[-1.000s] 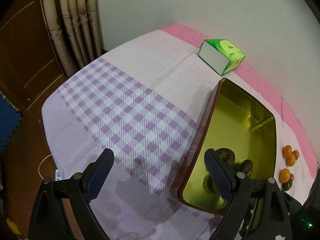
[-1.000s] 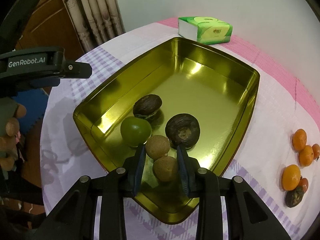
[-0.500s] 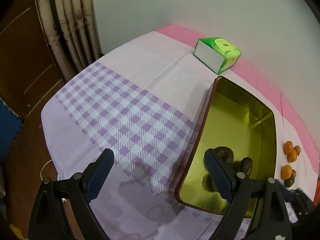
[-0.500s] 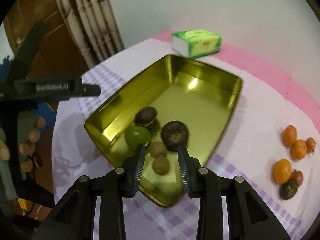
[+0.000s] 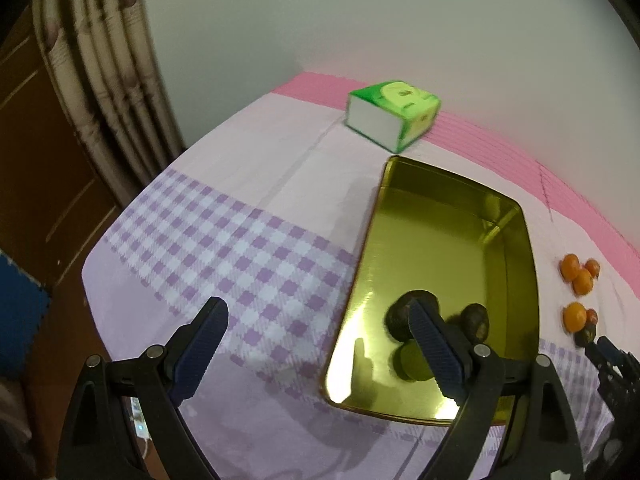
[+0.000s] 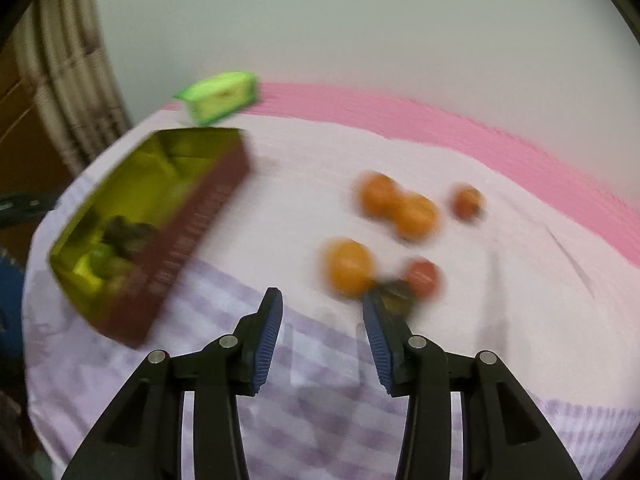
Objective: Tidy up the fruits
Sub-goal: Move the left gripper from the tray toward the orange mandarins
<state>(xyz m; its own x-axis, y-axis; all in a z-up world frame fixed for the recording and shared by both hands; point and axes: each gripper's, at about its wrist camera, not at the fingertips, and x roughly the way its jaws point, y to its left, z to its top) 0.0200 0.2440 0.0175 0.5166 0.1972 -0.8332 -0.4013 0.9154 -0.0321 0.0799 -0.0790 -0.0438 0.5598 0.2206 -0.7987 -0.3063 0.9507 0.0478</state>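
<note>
The right wrist view was smeared by motion blur, so the fruits on the bench [image 6: 500,320] showed only as soft blobs. Three orange fruits [image 6: 416,214] and two smaller reddish ones [image 6: 422,276] lay loose on the cloth. A dark fruit [image 6: 394,294] sat just beyond the tip of one finger of the right gripper [image 6: 322,334], partly hidden behind it. That gripper hung spread apart with nothing between its ribbed blue pads.

In the left wrist view the left gripper [image 5: 320,348] was also spread wide and empty. One of its fingers cut across the shiny gold tin tray [image 5: 440,216], hiding part of the fruit inside. There two wrinkled dark brown fruits [image 5: 478,320] and a smooth green one [image 5: 412,362] were visible. The tray's outer wall was maroon. A green tissue pack [image 5: 394,118] lay beyond the tray on the pink and purple checked cloth [image 5: 224,240].
</note>
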